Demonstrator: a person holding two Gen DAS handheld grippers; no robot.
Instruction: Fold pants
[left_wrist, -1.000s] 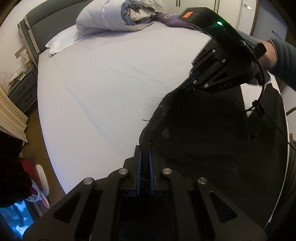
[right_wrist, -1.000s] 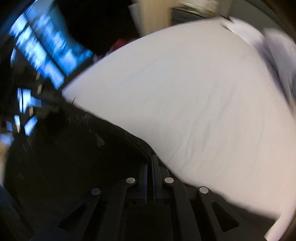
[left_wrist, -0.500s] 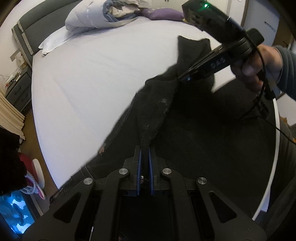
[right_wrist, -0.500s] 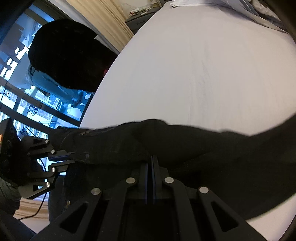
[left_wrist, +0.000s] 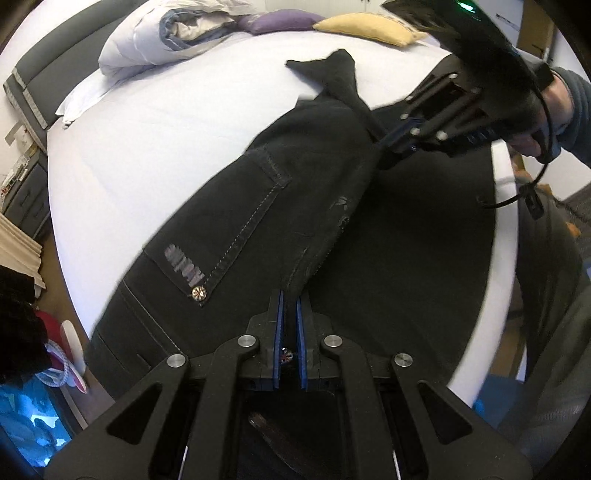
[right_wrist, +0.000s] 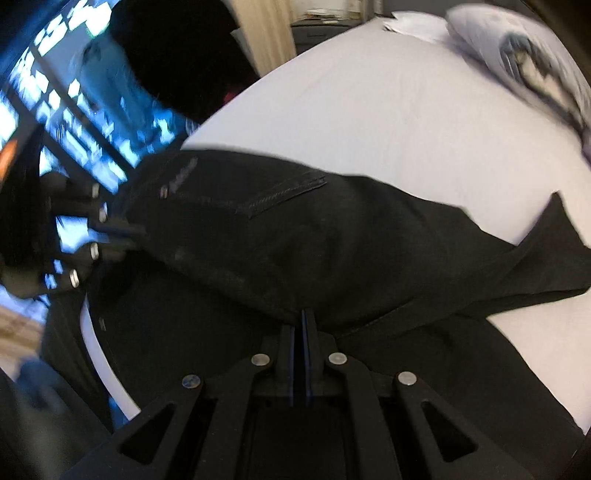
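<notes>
Black pants (left_wrist: 288, 192) lie stretched across the white bed, back pocket with a silver logo facing up, a leg end reaching toward the pillows. My left gripper (left_wrist: 289, 295) is shut on the waistband edge of the pants near the bed's front edge. My right gripper (left_wrist: 395, 142) shows in the left wrist view, shut on the pants' edge farther up the leg. In the right wrist view the right gripper (right_wrist: 303, 314) pinches a fold of the pants (right_wrist: 295, 236), and the left gripper (right_wrist: 110, 236) shows at left holding the waist.
The white bed (left_wrist: 155, 122) carries a bundled duvet and pillow (left_wrist: 155, 44), a purple cushion (left_wrist: 277, 22) and a yellow cushion (left_wrist: 362, 27) at the far end. A nightstand (left_wrist: 22, 192) stands left. A window (right_wrist: 55, 103) is beyond the bed's edge.
Both grippers have pulled the pants up and apart, spreading them flat over the bed. The pocket side now faces up and the leg end lies farther toward the pillows.
</notes>
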